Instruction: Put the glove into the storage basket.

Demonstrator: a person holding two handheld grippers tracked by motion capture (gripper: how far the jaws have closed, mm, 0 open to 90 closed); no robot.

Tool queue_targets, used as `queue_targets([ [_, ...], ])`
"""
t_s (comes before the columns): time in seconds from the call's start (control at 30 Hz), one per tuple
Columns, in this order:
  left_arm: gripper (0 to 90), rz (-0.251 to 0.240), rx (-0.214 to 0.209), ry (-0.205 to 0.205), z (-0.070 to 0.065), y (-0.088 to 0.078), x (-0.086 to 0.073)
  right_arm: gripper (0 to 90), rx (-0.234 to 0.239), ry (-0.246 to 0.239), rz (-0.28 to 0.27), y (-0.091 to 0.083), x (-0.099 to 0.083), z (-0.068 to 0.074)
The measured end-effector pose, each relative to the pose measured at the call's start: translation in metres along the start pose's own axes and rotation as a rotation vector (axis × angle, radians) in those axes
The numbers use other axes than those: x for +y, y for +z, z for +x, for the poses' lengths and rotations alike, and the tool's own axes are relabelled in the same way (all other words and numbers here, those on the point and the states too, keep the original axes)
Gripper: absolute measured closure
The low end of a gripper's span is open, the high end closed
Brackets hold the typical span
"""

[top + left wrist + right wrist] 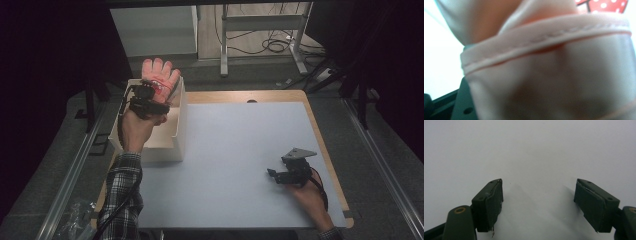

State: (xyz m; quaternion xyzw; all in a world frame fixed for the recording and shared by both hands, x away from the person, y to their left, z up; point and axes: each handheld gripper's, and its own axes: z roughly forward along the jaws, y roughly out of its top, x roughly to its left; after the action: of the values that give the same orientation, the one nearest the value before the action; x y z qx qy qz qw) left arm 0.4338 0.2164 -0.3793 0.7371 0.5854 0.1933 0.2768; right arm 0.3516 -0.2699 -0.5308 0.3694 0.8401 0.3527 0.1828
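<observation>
A: Start with the big things. What's on the table (pixel 240 150)?

B: A pale mat covers most of it, and a white open-topped box (pixel 178 131) sits at its left edge. The left gripper (pixel 150 95) is held over that box, clamped on a pink glove (pixel 160 75) whose fingers stand up above the box's far wall.

A: So which step is this?

B: I'd judge it's the carry-and-drop: the glove is in the air over the box, not yet let go.

A: And the grip is firm?

B: It looks so. In the left gripper view the pink fabric (pixel 554 65), with its stitched hem, bunches right up against the camera, and a red patch with white dots (pixel 606 5) peeks in at the top corner (a print on the glove, I think). The jaws are closed tight on the cloth.

A: Anything already in the box?

B: I can't tell; the forearm and glove cover much of the inside, and what shows of the floor looks bare.

A: The other hand?

B: The right gripper (pixel 274 174) rests low on the mat, well apart from the box, its jaws standing wide with nothing between them; the right gripper view shows bare mat (pixel 536 152) beyond.

A: Next move?

B: Probably lower the glove below the rim, then open, so the floppy fingers don't drape over the wall.
</observation>
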Motion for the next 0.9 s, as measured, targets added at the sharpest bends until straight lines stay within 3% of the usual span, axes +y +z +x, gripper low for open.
queue_targets([
  [0.33, 35.9, 0.007, 0.017, -0.058, 0.017, 0.021, -0.017, 23.5, -0.001, 0.000, 0.000, 0.000, 0.000, 0.000],
  [0.9, 34.9, 0.064, 0.052, -0.092, 0.027, 0.065, -0.037, 23.5, -0.001, 0.000, 0.000, 0.000, 0.000, 0.000],
])
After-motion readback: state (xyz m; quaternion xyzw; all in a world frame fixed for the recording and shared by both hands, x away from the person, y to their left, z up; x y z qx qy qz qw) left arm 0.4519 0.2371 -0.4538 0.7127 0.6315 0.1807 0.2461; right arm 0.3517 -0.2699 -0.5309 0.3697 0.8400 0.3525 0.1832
